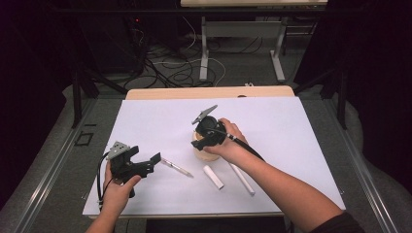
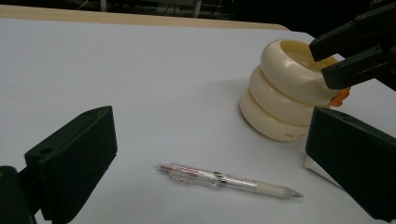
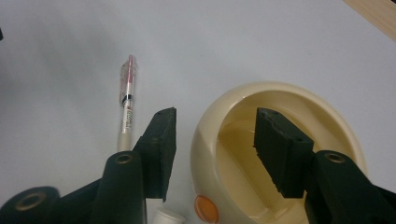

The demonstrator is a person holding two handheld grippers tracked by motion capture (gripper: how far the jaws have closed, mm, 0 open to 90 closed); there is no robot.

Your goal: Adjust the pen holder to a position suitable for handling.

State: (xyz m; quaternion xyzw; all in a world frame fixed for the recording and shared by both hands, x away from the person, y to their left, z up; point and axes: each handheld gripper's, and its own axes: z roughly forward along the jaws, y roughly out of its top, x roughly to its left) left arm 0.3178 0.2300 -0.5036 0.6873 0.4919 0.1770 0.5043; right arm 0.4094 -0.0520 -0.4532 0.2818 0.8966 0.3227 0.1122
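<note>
A cream, ring-stacked holder [image 1: 205, 154] stands at the middle of the white sheet [image 1: 291, 126]. My right gripper [image 1: 205, 141] points down into it, held by a hand. In the right gripper view its jaws [image 3: 215, 116] straddle the holder's rim [image 3: 280, 91], one outside and one inside, with no pad pressing on the wall: open. A clear pen [image 1: 176, 167] with a pink end lies left of the holder. My left gripper [image 1: 145, 158] rests to the pen's left, jaws wide open [image 2: 210, 119], with the pen [image 2: 229, 181] lying on the sheet ahead of them.
Two white cylinders [image 1: 213, 176] [image 1: 241, 178] lie on the sheet near the front, beside the right forearm. An orange button [image 3: 206, 208] sits on the holder's side. The wooden table edge [image 1: 209, 92] runs along the back; cables and table legs lie beyond.
</note>
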